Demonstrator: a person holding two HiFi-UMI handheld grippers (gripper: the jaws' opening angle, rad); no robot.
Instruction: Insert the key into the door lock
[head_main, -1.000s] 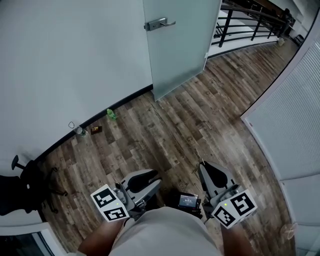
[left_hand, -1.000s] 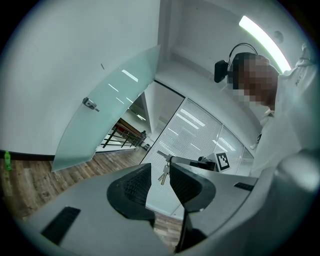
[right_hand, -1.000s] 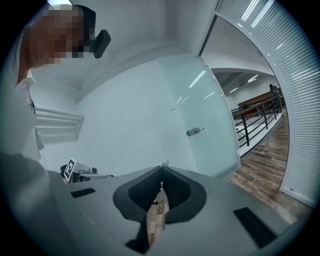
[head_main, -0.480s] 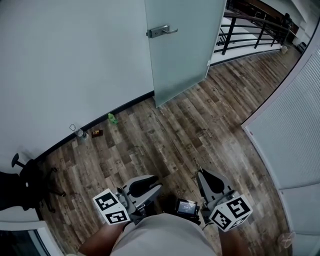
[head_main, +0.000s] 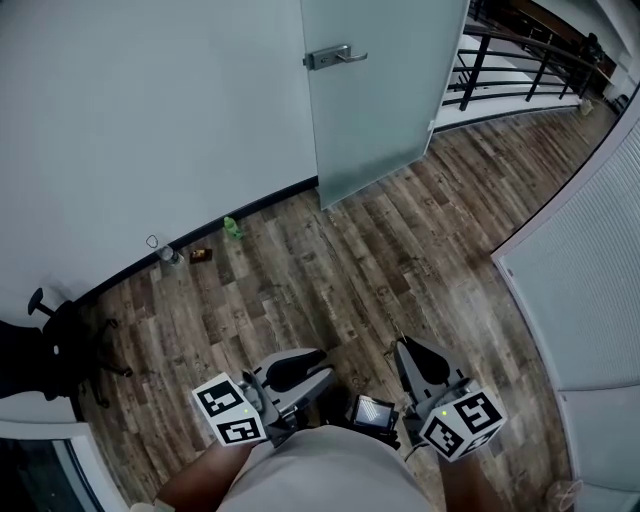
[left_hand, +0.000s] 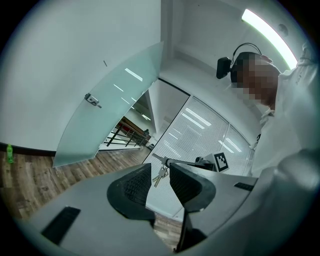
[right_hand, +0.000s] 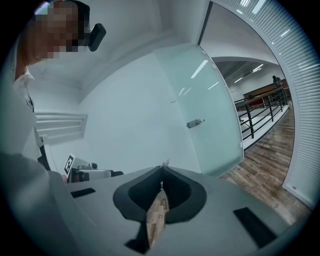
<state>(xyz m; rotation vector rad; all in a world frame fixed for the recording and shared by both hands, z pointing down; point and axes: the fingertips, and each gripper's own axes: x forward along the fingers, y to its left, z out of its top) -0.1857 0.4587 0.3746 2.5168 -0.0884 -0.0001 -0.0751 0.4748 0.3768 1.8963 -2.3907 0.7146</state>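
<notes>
while right gripper (right_hand: 161, 170) fingers (right_hand: 181, 189) pinch it, key (right_hand: 164, 162) tip protrudes beyond them

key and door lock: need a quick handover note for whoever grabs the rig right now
Right gripper: shut on the keys, which hang from its tip.
Left gripper: open, nothing in it.
The glass door with its lever handle stands ahead across the wooden floor, well away from both grippers. The lock is too small to make out from here.
Done: keys are in the gripper.
Left: go to the door, find the lock, probably near the handle, line up a key and push it in.
</notes>
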